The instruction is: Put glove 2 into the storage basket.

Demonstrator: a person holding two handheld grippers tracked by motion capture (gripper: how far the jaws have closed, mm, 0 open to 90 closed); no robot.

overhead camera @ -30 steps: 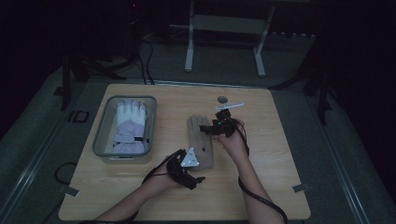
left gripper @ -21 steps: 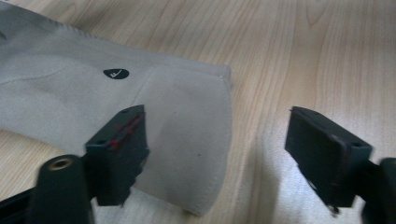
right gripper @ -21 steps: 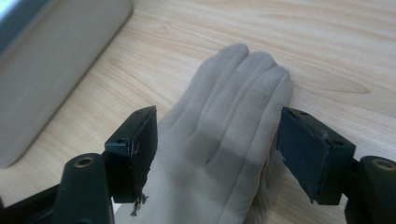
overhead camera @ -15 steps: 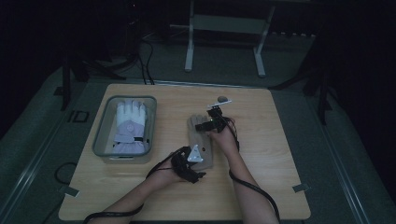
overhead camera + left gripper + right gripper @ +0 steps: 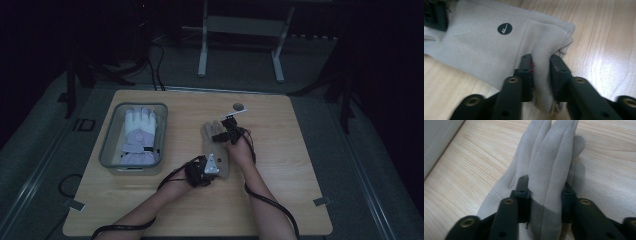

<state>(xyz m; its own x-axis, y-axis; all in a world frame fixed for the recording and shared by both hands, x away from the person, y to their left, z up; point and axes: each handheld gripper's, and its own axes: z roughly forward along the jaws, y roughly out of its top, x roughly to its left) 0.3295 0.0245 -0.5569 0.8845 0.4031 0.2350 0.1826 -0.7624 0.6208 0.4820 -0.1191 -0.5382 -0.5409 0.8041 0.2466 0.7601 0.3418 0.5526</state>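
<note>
Grey glove lies flat on the wooden table, stretched between your two grippers, cuff toward you.

Step in hand, as I judge it: secure both ends, then lift and carry, probably toward the clear bin off to your left gripper's far side, where a white glove already lies.

- Raise both hands together and level. Uneven lift lets the middle sag and drag on the table.
- Keep the cloth lightly taut, not stretched.
- Check bite depth first: a shallow pinch on soft knit may slip.

Left gripper: jaws have just been closing and now clench a raised fold of the cuff hem, cloth bunched between the pads.

Right gripper: jaws have just been closing too, now grasping the glove's fingers, which run straight ahead past its tips.
</note>
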